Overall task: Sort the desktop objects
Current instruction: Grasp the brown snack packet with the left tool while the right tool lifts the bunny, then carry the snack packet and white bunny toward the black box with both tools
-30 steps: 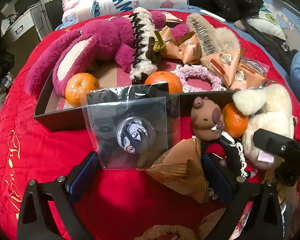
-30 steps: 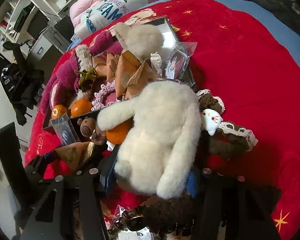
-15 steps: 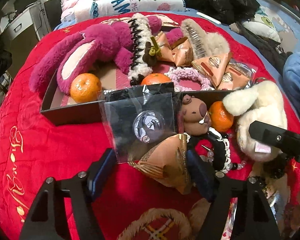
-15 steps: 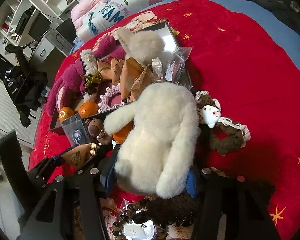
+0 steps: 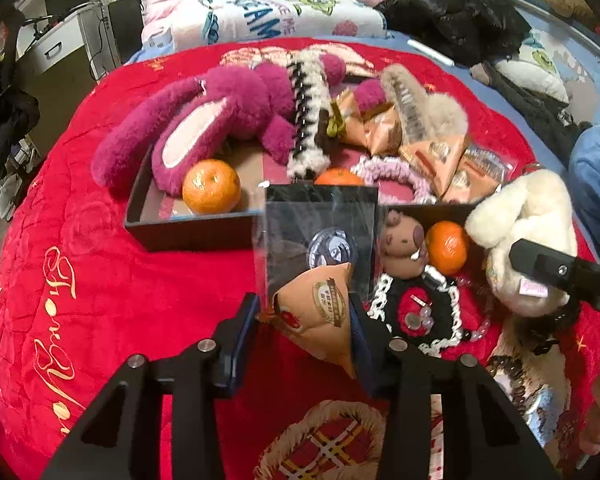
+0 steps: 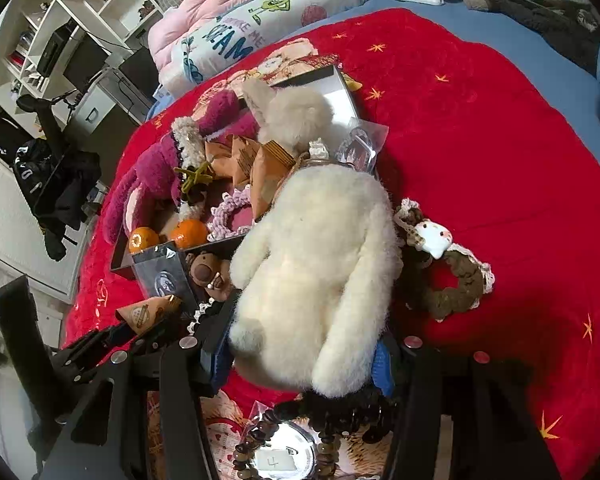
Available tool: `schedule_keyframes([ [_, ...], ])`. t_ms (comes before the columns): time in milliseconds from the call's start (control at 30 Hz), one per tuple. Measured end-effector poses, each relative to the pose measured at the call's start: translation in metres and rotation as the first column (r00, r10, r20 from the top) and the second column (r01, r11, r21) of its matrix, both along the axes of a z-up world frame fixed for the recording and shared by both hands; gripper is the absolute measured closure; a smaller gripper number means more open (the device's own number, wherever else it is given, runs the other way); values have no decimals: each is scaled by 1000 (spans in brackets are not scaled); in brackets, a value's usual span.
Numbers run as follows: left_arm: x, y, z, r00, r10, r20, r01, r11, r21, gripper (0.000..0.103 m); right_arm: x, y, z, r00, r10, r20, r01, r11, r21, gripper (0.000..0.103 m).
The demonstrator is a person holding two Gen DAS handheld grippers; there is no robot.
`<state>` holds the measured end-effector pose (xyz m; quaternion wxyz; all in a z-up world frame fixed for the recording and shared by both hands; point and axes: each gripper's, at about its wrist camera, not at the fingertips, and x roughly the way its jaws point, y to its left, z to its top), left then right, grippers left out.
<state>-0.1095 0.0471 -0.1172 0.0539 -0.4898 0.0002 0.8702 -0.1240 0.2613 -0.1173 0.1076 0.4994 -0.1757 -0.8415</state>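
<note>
Since a second ago my left tongs (image 5: pixel 302 320) have been closing, and the tan triangular snack packet (image 5: pixel 320 312) that lay loose between the wide blue pads now sits between them, both pads pressed against its sides. Its tip points up toward the clear badge sleeve (image 5: pixel 320 236), which leans on the front wall of the black tray (image 5: pixel 188 232). That view has also climbed a little, so more of the red bed quilt (image 5: pixel 80 280) shows below the tray than before.

Inside the tray lie the magenta plush (image 5: pixel 220 120), two tangerines (image 5: pixel 211 186), a pink crocheted scrunchie (image 5: pixel 384 172), a fuzzy hair claw (image 5: pixel 306 120) and more tan packets (image 5: pixel 432 152). Just outside its front wall, right of the sleeve, a brown capybara charm (image 5: pixel 402 240) touches a third tangerine (image 5: pixel 446 248), with a black-and-white scrunchie (image 5: pixel 416 312) below them.

My right tongs (image 6: pixel 300 356) have not shifted; they are half closed on the cream plush (image 6: pixel 316 272), the blue pads sunk into the fur at its lower end. The plush stretches up toward the tray's near corner. To its right, on the quilt, lies a brown scrunchie with a white cat charm (image 6: pixel 448 276); below the plush a beaded bracelet in a packet (image 6: pixel 280 452) is partly hidden.
</note>
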Motion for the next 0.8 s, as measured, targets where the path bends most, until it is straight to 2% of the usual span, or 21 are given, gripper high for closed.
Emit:
schedule_keyframes([
  [100, 4, 0, 7, 1000, 4, -17, -3, 1000, 7, 60, 1, 0, 4, 1000, 3, -17, -3, 1000, 1, 49],
  [133, 1, -14, -1, 1000, 3, -21, -3, 1000, 14, 61, 2, 0, 5, 1000, 4, -22, -4, 1000, 3, 49],
  [200, -12, -26, 14, 999, 1, -32, 0, 1000, 14, 62, 3, -1, 7, 999, 9, -32, -9, 1000, 0, 49],
  [300, -23, -4, 6, 999, -5, -54, 5, 1000, 2, 62, 4, 0, 9, 999, 12, -43, -12, 1000, -4, 49],
  [400, -14, -3, 16, 996, -12, -85, 11, 1000, -4, 62, 3, -1, 10, 999, 11, -49, -12, 1000, -9, 49],
  [467, -9, -3, 21, 993, -16, -119, 20, 999, 27, 62, 4, 0, 12, 998, 8, -59, -9, 1000, -17, 49],
  [600, 0, -1, 40, 975, -18, -220, 25, 999, 31, 62, 10, -2, 29, 989, 21, -148, -25, 999, -24, 49],
  [667, 8, 0, 52, 954, -10, -301, 10, 1000, -2, 62, 15, -6, 41, 975, 38, -218, -45, 999, -27, 49],
  [733, 11, 2, 60, 938, -14, -346, 9, 1000, -17, 62, 19, -9, 50, 963, 50, -266, -60, 998, -30, 49],
  [800, 14, 2, 65, 934, -14, -358, 17, 1000, 5, 62, 22, -11, 56, 953, 56, -298, -71, 997, -42, 49],
])
